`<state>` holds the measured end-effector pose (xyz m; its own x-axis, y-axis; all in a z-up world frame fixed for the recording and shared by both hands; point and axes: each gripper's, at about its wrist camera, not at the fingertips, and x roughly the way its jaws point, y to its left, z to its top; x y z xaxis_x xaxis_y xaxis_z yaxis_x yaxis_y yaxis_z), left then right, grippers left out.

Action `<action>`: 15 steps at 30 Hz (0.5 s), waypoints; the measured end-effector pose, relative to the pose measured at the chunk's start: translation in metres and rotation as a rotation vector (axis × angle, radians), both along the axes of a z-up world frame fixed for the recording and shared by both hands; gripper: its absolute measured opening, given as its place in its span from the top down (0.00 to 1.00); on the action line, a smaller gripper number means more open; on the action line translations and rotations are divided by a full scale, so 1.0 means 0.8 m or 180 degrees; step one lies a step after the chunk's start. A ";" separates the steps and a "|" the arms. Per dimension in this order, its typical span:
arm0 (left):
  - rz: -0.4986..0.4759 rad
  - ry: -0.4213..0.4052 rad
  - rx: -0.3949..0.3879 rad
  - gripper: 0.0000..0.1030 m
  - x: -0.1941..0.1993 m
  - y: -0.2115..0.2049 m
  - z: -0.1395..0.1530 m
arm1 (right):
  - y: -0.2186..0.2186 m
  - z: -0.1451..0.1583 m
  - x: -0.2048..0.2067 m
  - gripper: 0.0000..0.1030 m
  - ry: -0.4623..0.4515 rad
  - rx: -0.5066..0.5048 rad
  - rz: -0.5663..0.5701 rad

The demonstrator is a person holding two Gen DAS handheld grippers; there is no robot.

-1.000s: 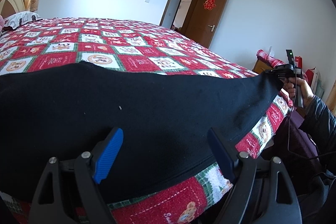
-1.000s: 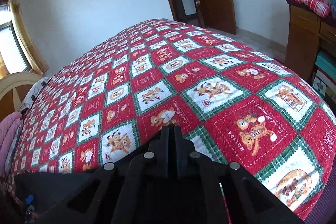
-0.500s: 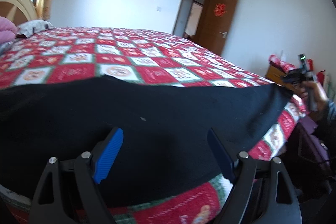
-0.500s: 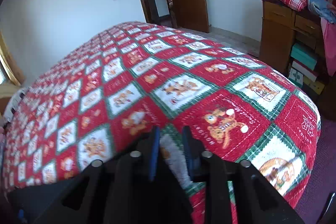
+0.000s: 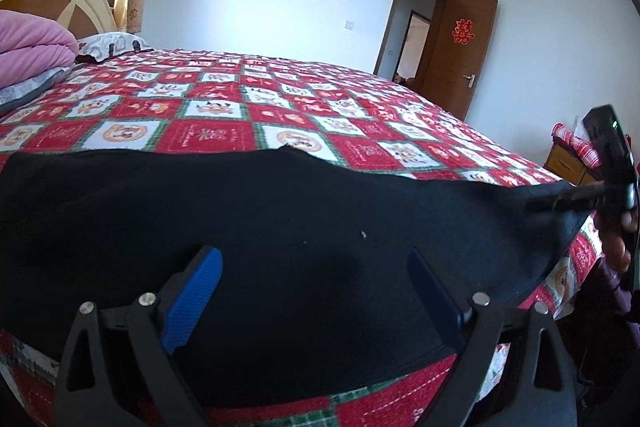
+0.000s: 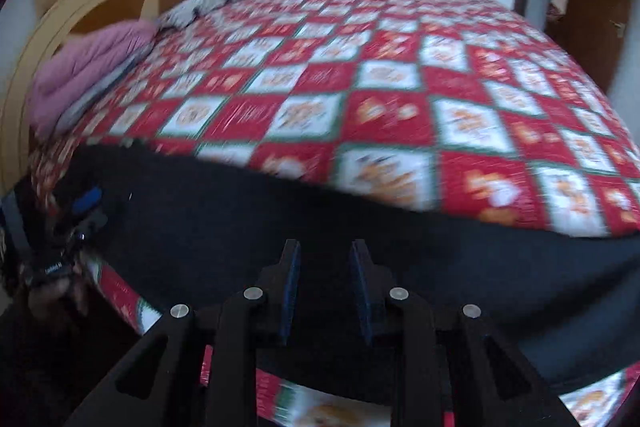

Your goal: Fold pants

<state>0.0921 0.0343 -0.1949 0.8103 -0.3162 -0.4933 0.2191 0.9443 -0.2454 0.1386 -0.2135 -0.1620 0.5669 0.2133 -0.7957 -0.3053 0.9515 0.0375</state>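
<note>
Left gripper (image 5: 314,291): blue-padded jaws spread wide, nothing between them, poised over the near edge of the cloth.
Right gripper (image 6: 325,283): jaws parted by a narrow gap, gripping nothing; view blurred.
Black pants (image 5: 280,227): spread flat along the near side of the bed.
Quilt (image 5: 224,135): red-and-white checked, under the pants.
Pink blanket (image 5: 32,47): by the headboard.

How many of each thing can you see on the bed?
Black pants: 1
Pink blanket: 1
Pillows: 1 sure, maybe a second under the blanket
Total: 3 for sure
</note>
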 end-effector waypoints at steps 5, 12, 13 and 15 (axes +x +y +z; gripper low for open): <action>-0.0002 -0.0021 -0.0021 0.06 -0.001 0.001 0.001 | 0.055 -0.049 -0.016 0.73 0.0368 -0.0477 0.0367; -0.0048 -0.0057 -0.0007 0.06 0.000 -0.004 0.000 | 0.084 -0.001 0.026 0.73 0.0478 0.0384 0.0492; -0.0045 -0.0032 -0.0010 0.06 0.002 -0.003 -0.002 | 0.100 0.003 0.041 0.73 0.0535 0.0596 0.0556; -0.0049 -0.0014 -0.0037 0.06 0.002 -0.002 -0.003 | 0.129 0.006 0.067 0.73 0.0634 0.0874 0.0635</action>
<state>0.0938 0.0330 -0.1974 0.8075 -0.3345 -0.4859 0.2349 0.9379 -0.2553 0.1919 -0.1106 -0.1572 0.3330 0.5240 -0.7839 -0.4444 0.8205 0.3596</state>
